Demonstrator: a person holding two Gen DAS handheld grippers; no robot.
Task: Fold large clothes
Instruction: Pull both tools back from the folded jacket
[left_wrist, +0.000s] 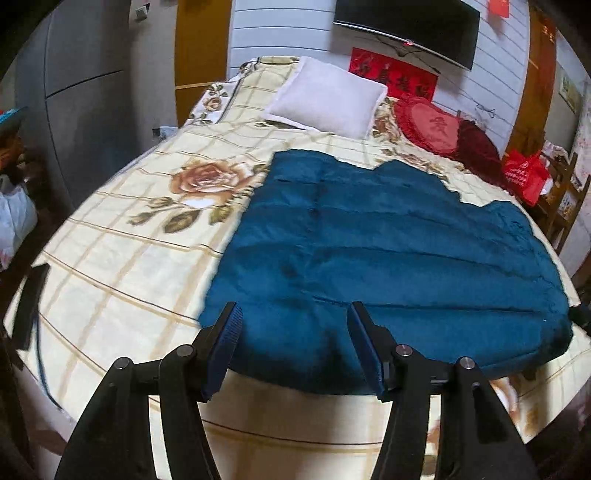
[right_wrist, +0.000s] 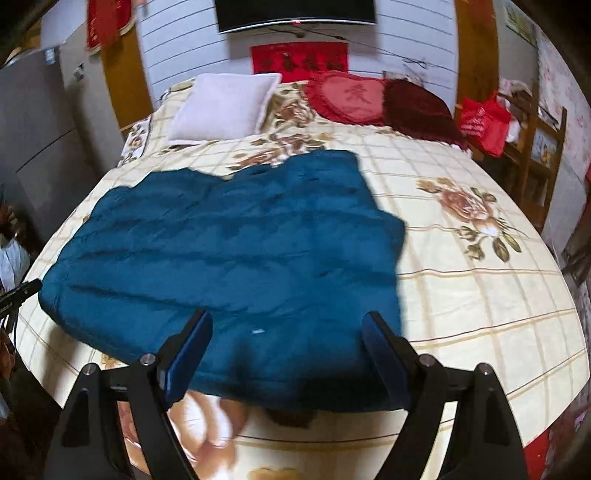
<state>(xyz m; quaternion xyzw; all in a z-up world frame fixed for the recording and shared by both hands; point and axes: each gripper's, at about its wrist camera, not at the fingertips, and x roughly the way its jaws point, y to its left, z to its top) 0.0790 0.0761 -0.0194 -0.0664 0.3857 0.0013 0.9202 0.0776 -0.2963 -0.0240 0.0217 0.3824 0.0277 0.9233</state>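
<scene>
A large teal quilted garment (left_wrist: 388, 251) lies spread flat on the bed's floral cover (left_wrist: 129, 258). Its near hem reaches the bed's front edge. My left gripper (left_wrist: 293, 310) hovers over the near left part of that hem, open, with the blue pads apart and nothing pinched between them. In the right wrist view the same garment (right_wrist: 240, 251) fills the left and middle of the bed cover (right_wrist: 480, 314). My right gripper (right_wrist: 289, 317) stands wide open above the garment's near right corner, its pads clear of the cloth.
A white pillow (left_wrist: 328, 99), a red heart cushion (left_wrist: 428, 125) and a dark red cushion (right_wrist: 417, 107) lie at the head of the bed. A red bag (right_wrist: 484, 122) hangs on a wooden shelf (right_wrist: 543, 147) at the right. A grey wardrobe (left_wrist: 85, 92) stands at the left.
</scene>
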